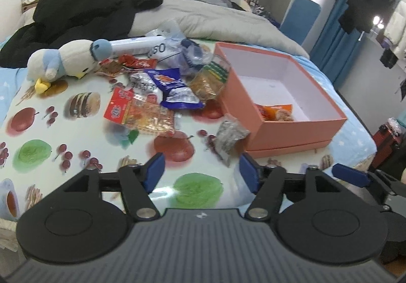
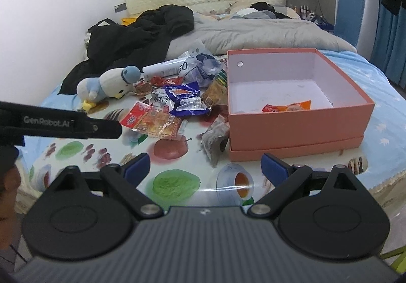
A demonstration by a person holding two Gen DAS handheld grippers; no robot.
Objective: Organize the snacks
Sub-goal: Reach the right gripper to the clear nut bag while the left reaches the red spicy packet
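A pink box (image 2: pixel 299 128) sits on the bed with its top off. Inside it lies one orange snack bag (image 2: pixel 289 107), close to the near wall. The rest of the box shows only its white floor.

The other snacks lie in a heap to the left of the box, on a cloth (image 1: pixel 45 136) with fruit and burger pictures. A grey packet (image 1: pixel 229 137) lies just beside the near left corner of the box. A red and clear packet (image 1: pixel 139 113) lies flat further left. A blue bag (image 1: pixel 175 87) rests behind it, and a clear tub of crackers (image 1: pixel 210 77) leans on the box's left wall. A toy bird (image 1: pixel 63 59) lies on its side at the far left of the heap.

The left tool (image 1: pixel 200 174) tips down toward the cloth. Its blue fingers (image 1: pixel 154 169) stand wide apart with nothing between them. The grey packet lies just past its tips, a bit to the right.

The right tool (image 2: pixel 205 169) also tips down, spread wide and holding nothing. The grey packet lies just ahead of it, and the box is ahead to the right.
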